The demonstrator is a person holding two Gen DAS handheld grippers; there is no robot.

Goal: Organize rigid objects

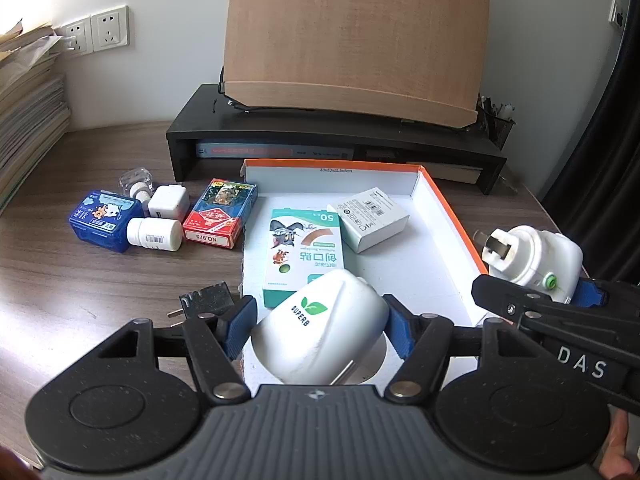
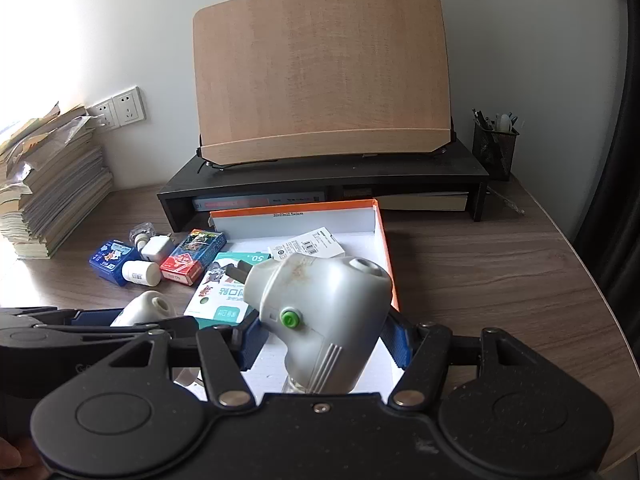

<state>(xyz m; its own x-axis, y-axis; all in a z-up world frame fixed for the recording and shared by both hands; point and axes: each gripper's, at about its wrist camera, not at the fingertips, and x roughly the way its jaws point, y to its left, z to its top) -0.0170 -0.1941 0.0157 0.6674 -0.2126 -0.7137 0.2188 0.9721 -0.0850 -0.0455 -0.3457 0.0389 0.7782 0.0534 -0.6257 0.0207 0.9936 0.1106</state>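
Currently logged, largest first:
Desk (image 1: 80, 280): wood-grain laminate, grey-brown, matte.
Board (image 1: 352, 36): pale smooth wood, rounded corners, propped on a black shelf (image 1: 280, 120).
Tray (image 1: 448, 220): shallow cardboard lid, white inside, orange rim; small print on the far wall, too fine to read.
Plaster box (image 1: 304, 248): glossy green-white carton lying in the tray, cartoon cat and mouse, "50" legible.
Card box (image 1: 220, 212): red and blue, "NO.975", on the desk left of the tray.
White carton (image 1: 372, 216): matte, label with barcode; in the tray, far side.
Left gripper (image 1: 316, 320): blue pads clamped on a rounded white plastic plug-in (image 1: 320, 328) marked "SUPERB" with a green leaf logo, held over the tray's near edge.
Right gripper (image 2: 320, 332): pads pressed on a second plug-in (image 2: 320, 308), smooth white shell, green button, ribbed side, metal prongs; held above the tray.
Pill bottle (image 1: 154, 234): white plastic, on its side, barcode label.
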